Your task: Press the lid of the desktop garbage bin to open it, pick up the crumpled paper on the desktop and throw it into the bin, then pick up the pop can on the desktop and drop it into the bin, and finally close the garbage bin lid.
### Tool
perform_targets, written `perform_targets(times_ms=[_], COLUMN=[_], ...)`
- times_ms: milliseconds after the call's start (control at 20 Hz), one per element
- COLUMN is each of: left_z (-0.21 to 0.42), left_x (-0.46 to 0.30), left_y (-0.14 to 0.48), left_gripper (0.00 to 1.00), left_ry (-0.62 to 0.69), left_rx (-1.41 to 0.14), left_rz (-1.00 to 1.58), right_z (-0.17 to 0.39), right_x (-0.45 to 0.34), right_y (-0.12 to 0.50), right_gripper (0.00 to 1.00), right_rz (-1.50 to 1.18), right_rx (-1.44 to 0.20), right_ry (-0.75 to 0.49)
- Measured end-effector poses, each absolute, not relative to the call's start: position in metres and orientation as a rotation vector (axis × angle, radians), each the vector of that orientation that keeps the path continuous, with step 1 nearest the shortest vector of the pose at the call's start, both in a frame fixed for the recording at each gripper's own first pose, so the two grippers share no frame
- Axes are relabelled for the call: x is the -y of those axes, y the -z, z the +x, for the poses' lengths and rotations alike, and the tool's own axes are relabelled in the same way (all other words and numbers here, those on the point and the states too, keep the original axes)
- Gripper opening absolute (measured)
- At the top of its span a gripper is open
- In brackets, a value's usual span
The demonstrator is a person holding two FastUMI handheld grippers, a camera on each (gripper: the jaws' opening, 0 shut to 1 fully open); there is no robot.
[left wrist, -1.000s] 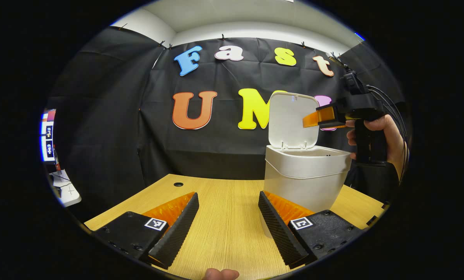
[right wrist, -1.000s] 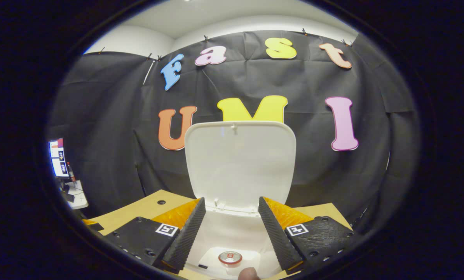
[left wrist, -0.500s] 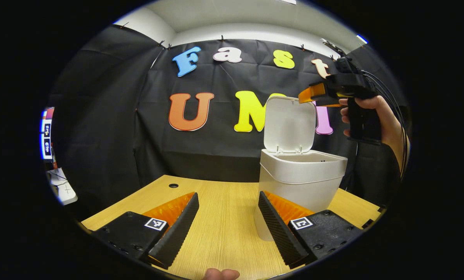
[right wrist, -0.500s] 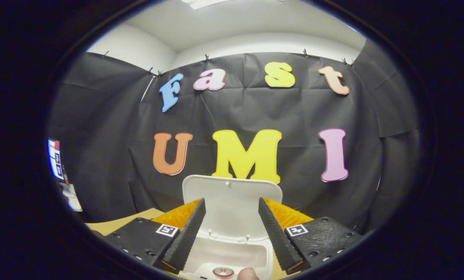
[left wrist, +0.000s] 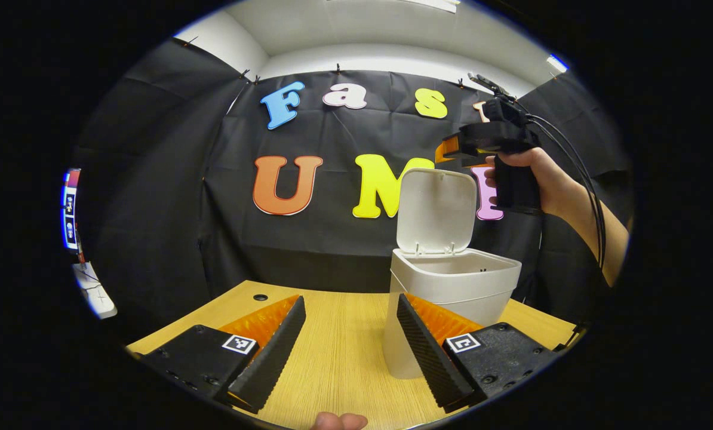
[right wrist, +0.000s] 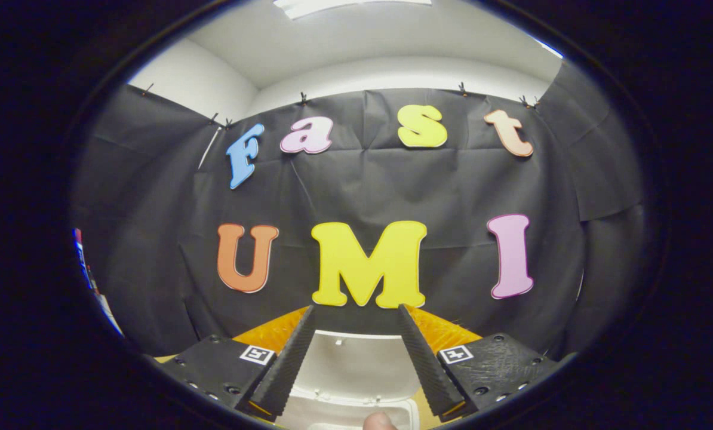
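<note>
The white desktop bin stands on the wooden table with its lid upright and open. My left gripper hovers low over the table, open and holding nothing, with its right finger in front of the bin's lower wall. A hand holds my right gripper just above the lid's top edge, on its right side. In the right gripper view, the right gripper is open and bare, and the lid shows between its fingers from above. The bin's inside is hidden.
The black cloth wall stands close behind the bin. A small round hole is in the table's far left part. A lit screen and a white desk lie beyond the left edge.
The right gripper has risen from beside the open lid to above its top edge. The can inside the bin has dropped out of the right gripper view. The left gripper has barely moved.
</note>
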State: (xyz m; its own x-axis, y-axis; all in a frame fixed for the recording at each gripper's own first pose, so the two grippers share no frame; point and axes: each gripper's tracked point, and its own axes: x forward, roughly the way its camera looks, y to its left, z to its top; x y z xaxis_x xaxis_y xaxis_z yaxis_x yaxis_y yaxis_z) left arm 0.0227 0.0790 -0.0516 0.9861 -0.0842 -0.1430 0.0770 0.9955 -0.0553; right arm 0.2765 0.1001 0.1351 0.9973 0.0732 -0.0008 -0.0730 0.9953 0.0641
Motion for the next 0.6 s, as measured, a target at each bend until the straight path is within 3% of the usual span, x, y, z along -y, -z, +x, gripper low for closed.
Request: perform_targets(times_ms=[600], left_z=[0.020], left_x=[-0.085], left_y=[0.052], left_gripper=[0.99], left_ry=[0.060], left_rx=[-0.153], left_rz=[-0.048], right_z=[0.286], right_x=[-0.100], right_y=[-0.117], right_gripper=[0.87], right_rz=[0.105], right_rx=[-0.085], right_ry=[-0.079])
